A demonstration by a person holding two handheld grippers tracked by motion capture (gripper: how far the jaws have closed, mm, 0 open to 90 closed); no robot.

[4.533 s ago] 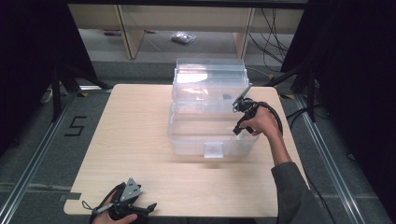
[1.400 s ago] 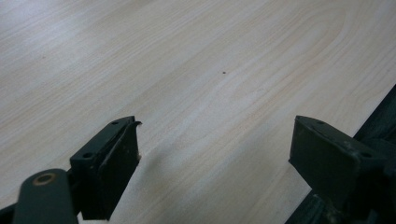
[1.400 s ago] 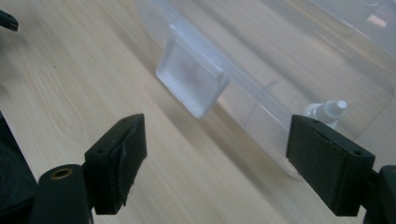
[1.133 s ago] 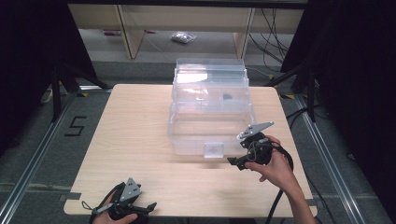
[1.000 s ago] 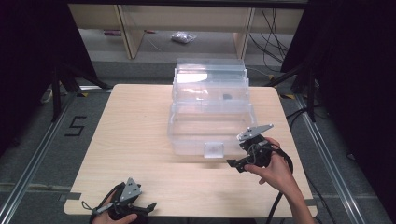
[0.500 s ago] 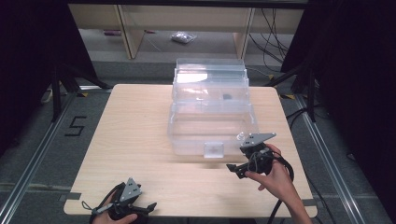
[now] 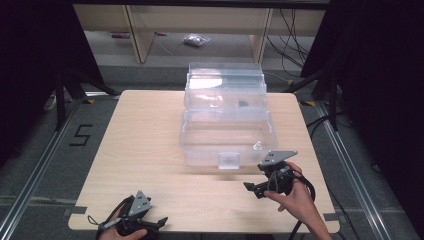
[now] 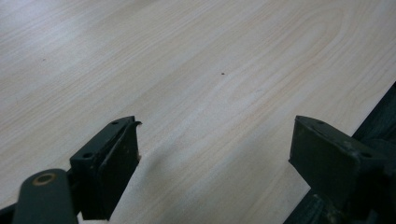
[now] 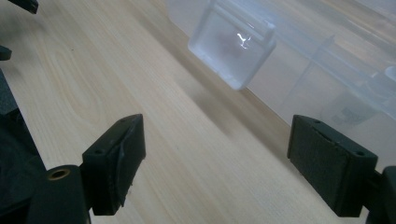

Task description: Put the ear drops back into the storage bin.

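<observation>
My right hand-held gripper [image 7: 251, 189] sits low over the light wooden counter [image 7: 145, 145], out at about 5 o'clock from the clear plastic storage box [image 7: 227, 120], near it but not touching. Its jaws are spread wide with nothing between them. In the right gripper view the box's frosted square front latch [image 9: 232, 42] is up ahead at around 12 o'clock, between the two jaws and well past their tips. The box itself is in the middle of the counter, a bit toward the far edge, with its lid tilted up at the back. My left hand-held gripper [image 7: 159, 221] rests at the near edge, roughly 7 o'clock from the box and well apart from it, jaws also wide apart over bare wood.
</observation>
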